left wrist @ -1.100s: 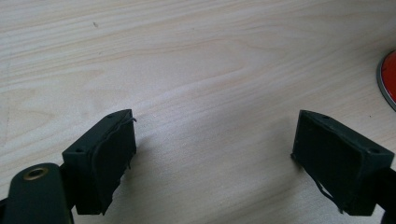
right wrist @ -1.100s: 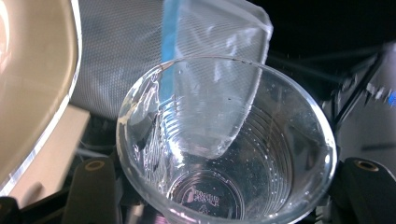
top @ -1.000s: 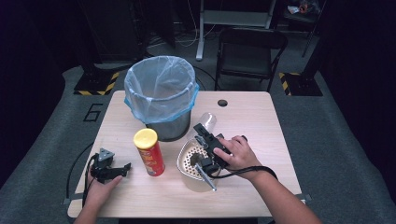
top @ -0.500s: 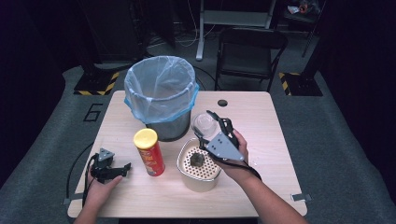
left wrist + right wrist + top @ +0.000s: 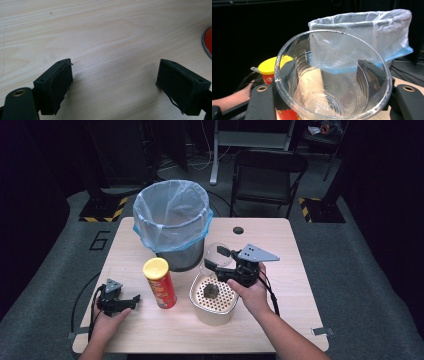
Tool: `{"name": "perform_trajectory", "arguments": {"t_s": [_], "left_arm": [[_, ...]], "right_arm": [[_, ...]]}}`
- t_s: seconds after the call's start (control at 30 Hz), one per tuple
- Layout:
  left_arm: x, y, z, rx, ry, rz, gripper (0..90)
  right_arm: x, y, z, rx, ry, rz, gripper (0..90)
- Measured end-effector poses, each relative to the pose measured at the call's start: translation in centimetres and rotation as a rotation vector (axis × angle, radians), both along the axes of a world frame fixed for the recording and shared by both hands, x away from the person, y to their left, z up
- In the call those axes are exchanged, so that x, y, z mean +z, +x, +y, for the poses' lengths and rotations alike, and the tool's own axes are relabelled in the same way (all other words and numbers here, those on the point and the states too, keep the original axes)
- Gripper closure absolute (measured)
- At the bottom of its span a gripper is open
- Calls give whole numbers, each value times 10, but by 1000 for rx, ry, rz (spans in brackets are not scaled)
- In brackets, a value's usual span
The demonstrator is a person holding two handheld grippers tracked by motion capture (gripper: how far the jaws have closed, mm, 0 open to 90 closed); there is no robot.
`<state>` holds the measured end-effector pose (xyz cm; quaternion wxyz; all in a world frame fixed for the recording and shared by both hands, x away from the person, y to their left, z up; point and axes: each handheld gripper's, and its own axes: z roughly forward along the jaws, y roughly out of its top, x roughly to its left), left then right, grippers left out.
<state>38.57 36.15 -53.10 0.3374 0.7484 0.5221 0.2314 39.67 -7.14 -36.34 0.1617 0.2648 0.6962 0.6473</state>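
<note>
My right gripper [image 5: 216, 258] is shut on a clear plastic cup [image 5: 216, 251], held above the table between the bin and a white perforated container [image 5: 214, 312]. In the right gripper view the cup [image 5: 332, 82] faces me, mouth open, with a jaw on each side of it. A dark lump [image 5: 210, 291] lies inside the white container. A red chip can with a yellow lid [image 5: 159, 282] stands left of the container. My left gripper [image 5: 131, 301] rests on the table near the front left corner, open, with bare wood between its jaws [image 5: 113, 82].
A grey waste bin with a clear-blue liner [image 5: 171, 222] stands at the back of the table, just behind the cup. The wooden table [image 5: 280, 250] has a small dark hole [image 5: 238, 230] near its far edge. A black chair [image 5: 267, 175] stands beyond.
My right gripper has lifted from beside the white container and swung up and left, bringing the clear cup toward the bin. The left gripper has stayed put.
</note>
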Motion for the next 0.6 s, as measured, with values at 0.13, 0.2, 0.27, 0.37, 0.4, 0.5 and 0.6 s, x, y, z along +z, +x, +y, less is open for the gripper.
{"name": "perform_trajectory", "arguments": {"t_s": [0.13,0.2,0.27,0.37,0.4,0.5,0.6], "left_arm": [[0,0,0,0,-1,1,129],[0,0,0,1,-2,2,129],[0,0,0,0,-1,0,129],[0,0,0,0,-1,1,129],[0,0,0,0,-1,1,129],[0,0,0,1,-2,1,129],[0,0,0,0,-1,0,129]], "right_arm": [[3,0,-1,18,9,38,338],[10,-1,0,27,-8,52,338],[16,-1,0,33,-13,62,339],[30,1,1,40,-10,93,339],[34,2,1,43,-14,95,339],[49,3,2,24,-55,97,339],[58,4,2,21,-72,95,339]]}}
